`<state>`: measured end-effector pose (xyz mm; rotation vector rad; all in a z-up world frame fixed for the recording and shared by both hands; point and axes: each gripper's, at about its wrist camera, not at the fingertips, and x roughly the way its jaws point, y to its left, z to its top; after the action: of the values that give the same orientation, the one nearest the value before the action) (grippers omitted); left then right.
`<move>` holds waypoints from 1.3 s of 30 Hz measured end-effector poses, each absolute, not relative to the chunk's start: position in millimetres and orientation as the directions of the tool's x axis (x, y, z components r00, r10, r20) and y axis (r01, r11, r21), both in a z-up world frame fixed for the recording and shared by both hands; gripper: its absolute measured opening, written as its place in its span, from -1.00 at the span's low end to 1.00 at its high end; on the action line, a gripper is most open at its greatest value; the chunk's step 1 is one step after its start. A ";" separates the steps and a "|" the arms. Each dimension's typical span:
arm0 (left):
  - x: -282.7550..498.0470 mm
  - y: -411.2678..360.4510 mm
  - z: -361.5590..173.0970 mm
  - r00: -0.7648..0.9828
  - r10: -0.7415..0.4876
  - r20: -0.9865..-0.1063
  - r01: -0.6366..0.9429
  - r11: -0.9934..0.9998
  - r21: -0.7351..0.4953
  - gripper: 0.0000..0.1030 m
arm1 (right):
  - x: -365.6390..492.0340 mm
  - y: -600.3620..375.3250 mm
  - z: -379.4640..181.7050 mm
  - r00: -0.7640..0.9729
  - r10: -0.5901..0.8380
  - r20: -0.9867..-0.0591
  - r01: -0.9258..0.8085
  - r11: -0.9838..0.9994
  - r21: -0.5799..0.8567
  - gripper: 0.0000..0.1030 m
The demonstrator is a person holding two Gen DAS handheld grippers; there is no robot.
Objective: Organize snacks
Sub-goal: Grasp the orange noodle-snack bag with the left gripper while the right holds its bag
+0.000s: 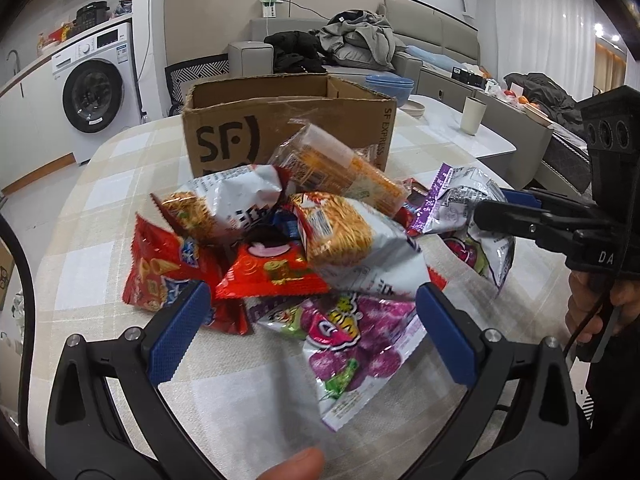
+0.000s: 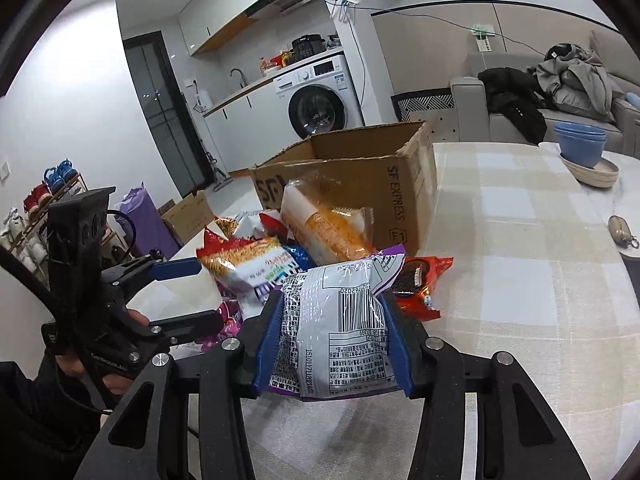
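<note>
On the table with the beige-and-white checked cloth (image 2: 520, 240) you have one open brown cardboard shipping box (image 1: 288, 128) toward the far edge, its inside hidden from both views, so you cannot count anything as packed yet. In front of it, mid-table, lies an unsorted heap of snacks: a clear-wrapped orange cracker sleeve (image 1: 344, 164) propped against the box's near wall; two white-and-orange noodle-snack bags (image 1: 340, 232) on top of the pile; a red foil chip bag (image 1: 160, 272) at the pile's left side; a small red foil packet (image 1: 272, 272) in the middle; a purple grape-candy bag (image 1: 344, 340) nearest your left hand; and a red cookie packet (image 2: 420, 280) on the right side of the heap. Your right gripper (image 2: 332, 332) is clamped on a silver-and-purple foil snack bag (image 2: 340, 320), both blue pads pressed into its sides and the film buckled between them, barcode side up, the bag at the near right edge of the pile and short of the box. Your left gripper (image 1: 308, 336) stands wide apart with nothing gripped, its pads straddling the grape-candy bag. Judged progress: early; one item in hand, roughly seven or more left on the cloth, none visibly boxed. Blue bowls (image 2: 580, 140) sit unused at the far right corner.
</note>
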<state>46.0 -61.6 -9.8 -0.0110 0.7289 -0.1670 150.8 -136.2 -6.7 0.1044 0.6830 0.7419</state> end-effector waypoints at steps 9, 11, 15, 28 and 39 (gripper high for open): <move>60.0 -98.8 -3.1 0.707 -0.170 -0.686 0.228 0.974 -0.007 0.98 | 147.6 -150.3 -2.9 0.559 0.638 -0.529 -0.569 0.760 0.315 -0.07; 61.9 -107.5 -1.6 0.704 -0.169 -0.690 0.244 0.970 0.011 0.98 | 148.2 -155.9 -2.0 0.570 0.633 -0.524 -0.559 0.766 0.318 -0.07; 70.6 -127.3 -3.6 0.678 -0.166 -0.716 0.261 0.965 0.024 0.98 | 149.6 -166.0 1.4 0.583 0.632 -0.511 -0.544 0.771 0.332 -0.07; 90.4 -161.5 -22.7 0.660 -0.117 -0.742 0.279 0.955 0.097 0.08 | 150.2 -176.0 3.8 0.598 0.623 -0.504 -0.523 0.780 0.344 -0.07; 76.4 -138.6 -13.4 0.683 -0.189 -0.705 0.291 0.956 0.025 -0.30 | 148.5 -175.0 5.0 0.600 0.629 -0.494 -0.530 0.775 0.344 -0.07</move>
<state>76.4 -138.7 -13.4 0.1388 0.7737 -0.2700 148.5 -175.0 5.0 0.1679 0.6376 0.6751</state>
